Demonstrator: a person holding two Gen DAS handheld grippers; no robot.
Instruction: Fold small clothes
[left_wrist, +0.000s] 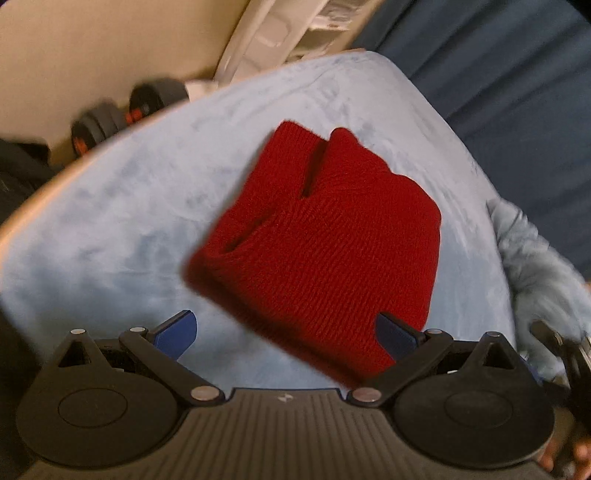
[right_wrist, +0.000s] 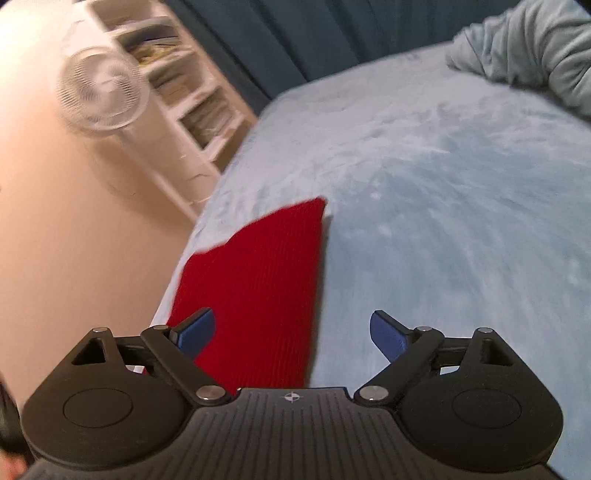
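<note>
A red knitted garment (left_wrist: 325, 236) lies folded on the light blue plush bed cover (left_wrist: 110, 229). My left gripper (left_wrist: 286, 334) is open and empty, just above the garment's near edge, its right finger over the knit. In the right wrist view the same red garment (right_wrist: 258, 291) lies at the bed's left edge. My right gripper (right_wrist: 293, 334) is open and empty above the garment's near end, its left finger over the red knit and its right finger over the bed cover (right_wrist: 443, 221).
A pale blue fluffy garment (left_wrist: 535, 266) lies at the bed's right edge beside the other gripper's body. A crumpled teal cloth (right_wrist: 524, 48) lies at the far right. Dumbbells (left_wrist: 122, 114), a fan (right_wrist: 99, 92) and white shelves (right_wrist: 192, 92) stand on the floor beside the bed.
</note>
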